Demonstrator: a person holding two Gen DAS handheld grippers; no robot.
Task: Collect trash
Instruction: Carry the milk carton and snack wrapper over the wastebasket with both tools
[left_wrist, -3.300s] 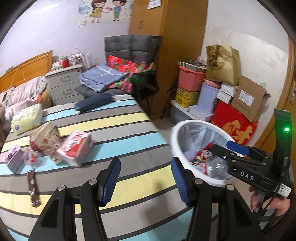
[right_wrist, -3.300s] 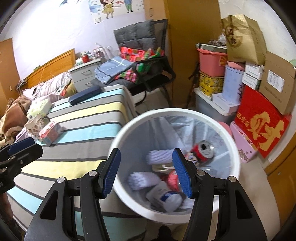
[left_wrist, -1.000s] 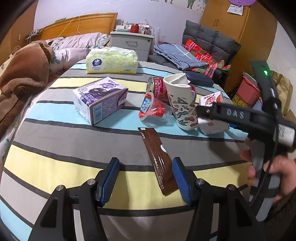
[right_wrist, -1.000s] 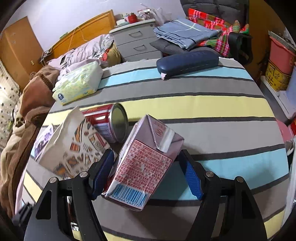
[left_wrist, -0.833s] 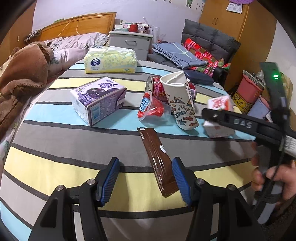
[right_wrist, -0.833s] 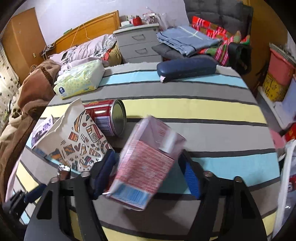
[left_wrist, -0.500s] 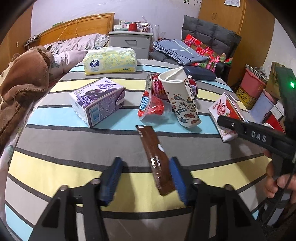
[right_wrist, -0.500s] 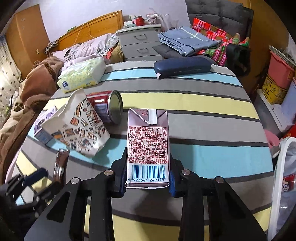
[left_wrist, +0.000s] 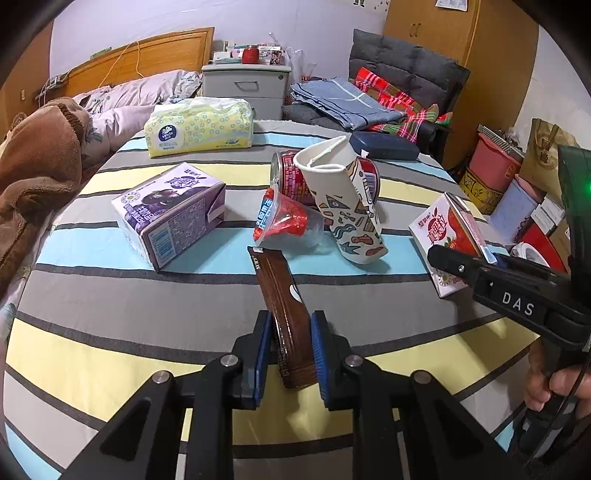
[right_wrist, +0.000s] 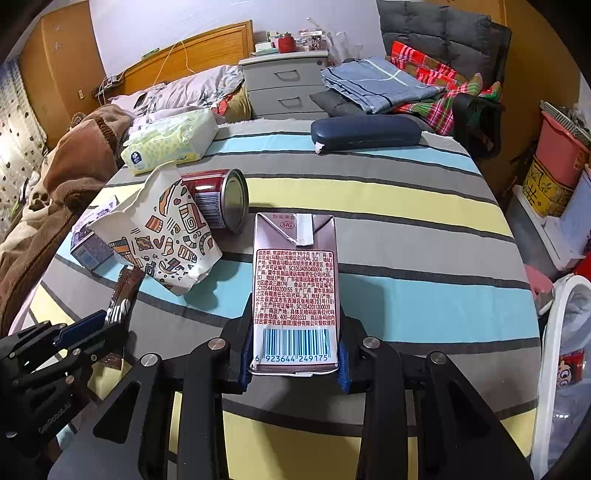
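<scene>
**Grabbing two bits of trash off the striped bed**

Looking down at a bed (left_wrist: 110, 306) with a grey, yellow and light-blue striped cover; behind it we see a wooden headboard, a grey nightstand (left_wrist: 245, 83), a chair piled with folded clothes, and boxes stacked by the wall on the right.

Our left claw (left_wrist: 290, 356) has just been closing and now pinches the near end of a brown snack wrapper (left_wrist: 280, 295). The wrapper's long axis runs away from us toward the other litter, far end slightly left, with "STICK" printed at that end.

Our right claw (right_wrist: 295, 356) is clamped on a pink milk carton (right_wrist: 295, 288), long axis pointing straight away, folded top at the far end. Its face shows red Chinese small print, an "SIG" mark and the barcode 6 923644 249175. The arm of that claw reads "DAS" in the left view.

Still lying on the bed: a purple carton (left_wrist: 170, 218), a red jelly cup (left_wrist: 280, 221), a patterned paper cup (left_wrist: 343, 206) leaning on a red can (right_wrist: 218, 201), a yellow tissue pack (left_wrist: 199, 127) and a navy case (right_wrist: 365, 133). A white bin rim (right_wrist: 554, 332) shows just off the bed's right edge.
</scene>
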